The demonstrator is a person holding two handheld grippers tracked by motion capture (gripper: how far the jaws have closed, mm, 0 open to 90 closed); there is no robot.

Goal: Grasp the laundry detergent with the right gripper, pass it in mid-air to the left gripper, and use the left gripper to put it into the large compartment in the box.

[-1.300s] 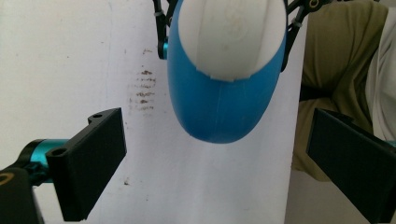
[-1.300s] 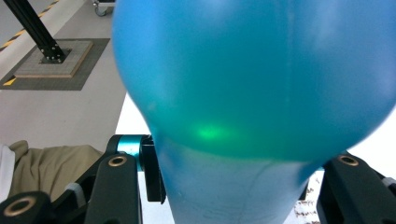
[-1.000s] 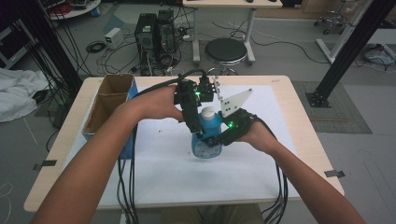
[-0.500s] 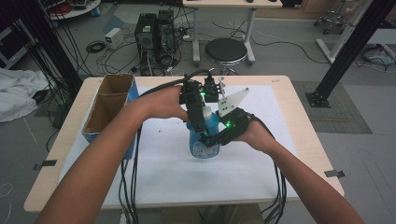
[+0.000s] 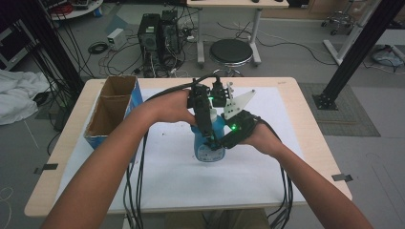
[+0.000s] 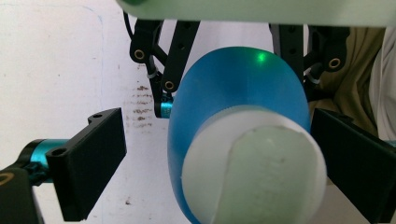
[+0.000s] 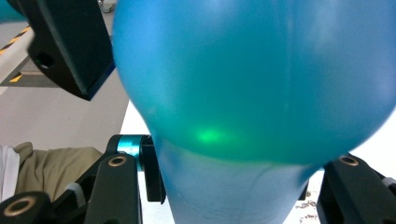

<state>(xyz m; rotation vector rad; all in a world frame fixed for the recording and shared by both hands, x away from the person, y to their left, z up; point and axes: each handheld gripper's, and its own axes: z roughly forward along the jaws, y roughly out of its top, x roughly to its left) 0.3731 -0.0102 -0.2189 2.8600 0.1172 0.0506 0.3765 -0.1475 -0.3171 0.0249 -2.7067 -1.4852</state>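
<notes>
A blue spray-type bottle [image 5: 210, 145] with a white cap [image 6: 252, 172] stands upright on the white sheet [image 5: 191, 181] at the table's middle. My left gripper [image 5: 205, 129] comes down on it from above. In the left gripper view its jaws straddle the cap, the left one clearly apart from it, so it is open. My right gripper [image 5: 218, 142] reaches in from the right. In the right gripper view the blue body [image 7: 252, 79] is pressed between its jaws, so it is shut on the bottle. A green light spot glows on the plastic.
An open cardboard box [image 5: 112, 109] with a blue side stands at the table's left edge. Black cables [image 5: 136, 181] trail from both grippers toward the front edge. Beyond the table are a stool [image 5: 231, 51] and computer towers [image 5: 157, 33].
My left gripper has dropped lower and moved right over the bottle's top, with its jaws now around the cap. The right gripper keeps its hold on the bottle.
</notes>
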